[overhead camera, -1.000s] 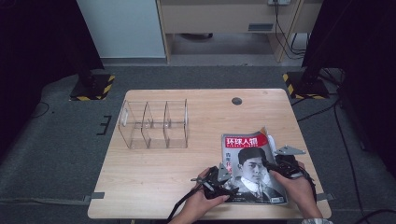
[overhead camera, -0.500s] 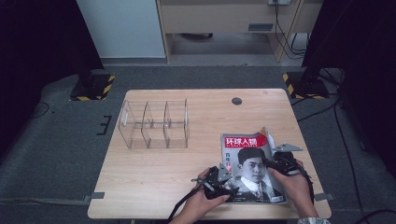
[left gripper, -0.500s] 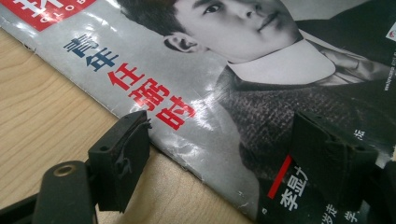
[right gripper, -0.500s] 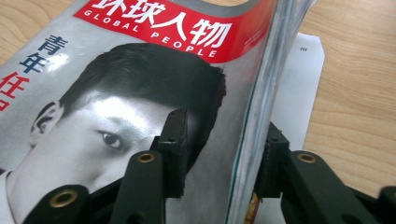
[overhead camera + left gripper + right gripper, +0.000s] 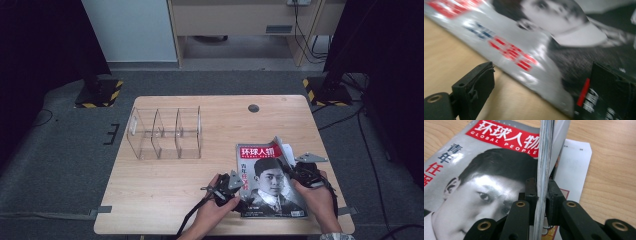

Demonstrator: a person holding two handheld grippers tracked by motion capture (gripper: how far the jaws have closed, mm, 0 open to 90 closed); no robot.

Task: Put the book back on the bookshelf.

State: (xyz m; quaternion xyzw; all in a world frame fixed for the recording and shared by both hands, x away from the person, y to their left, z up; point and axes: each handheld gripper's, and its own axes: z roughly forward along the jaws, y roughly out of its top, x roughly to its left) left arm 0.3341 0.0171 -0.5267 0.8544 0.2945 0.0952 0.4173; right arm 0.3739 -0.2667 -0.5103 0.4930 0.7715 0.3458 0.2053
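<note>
The glossy red-titled portrait magazine (image 5: 267, 177) lies right of the clear 3-bay plastic organizer (image 5: 165, 132). The right gripper (image 5: 543, 195) has just clamped its lifted edge; the left gripper (image 5: 536, 92), jaws just spread, straddles its other edge. Next likely: close left, lift.

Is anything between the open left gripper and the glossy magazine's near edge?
Nothing visible. The left gripper stands open at the glossy portrait-cover magazine, bare wooden table between them. The right gripper has just closed on its pages.
</note>
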